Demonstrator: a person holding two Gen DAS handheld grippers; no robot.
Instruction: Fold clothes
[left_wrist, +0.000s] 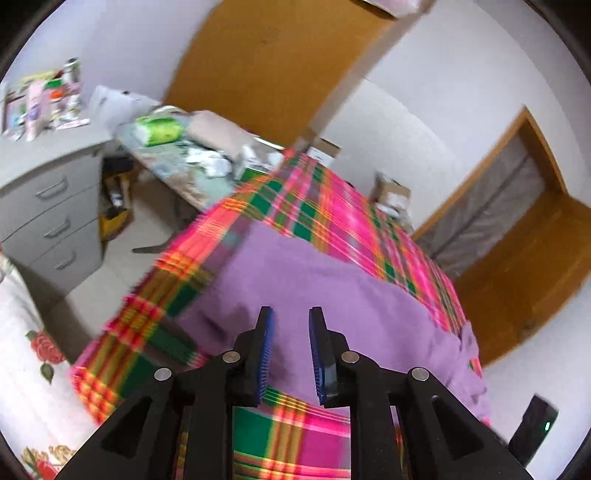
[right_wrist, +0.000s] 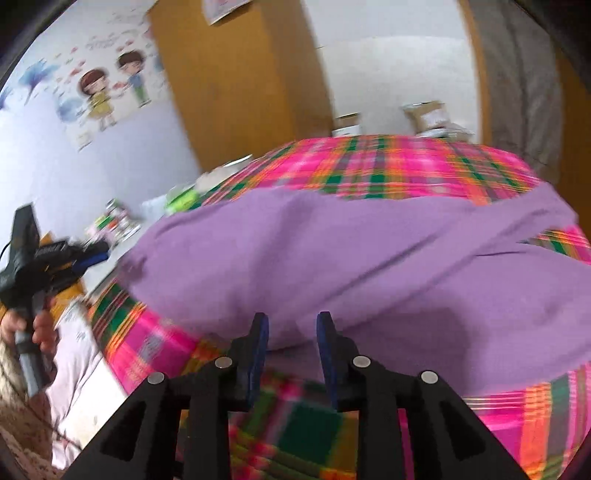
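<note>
Two grippers parted above purple garment

Left gripper (left_wrist: 291, 314): fingers apart, empty, above the near part of the purple garment (left_wrist: 314, 295), which lies spread across the plaid bedspread (left_wrist: 332, 206), reaching its right edge. Right gripper (right_wrist: 292, 319): fingers apart, empty, by garment's near hem.

Both wrist views low and close over the plaid bed (left_wrist: 317, 206), sharing the purple garment (right_wrist: 332, 258).
</note>
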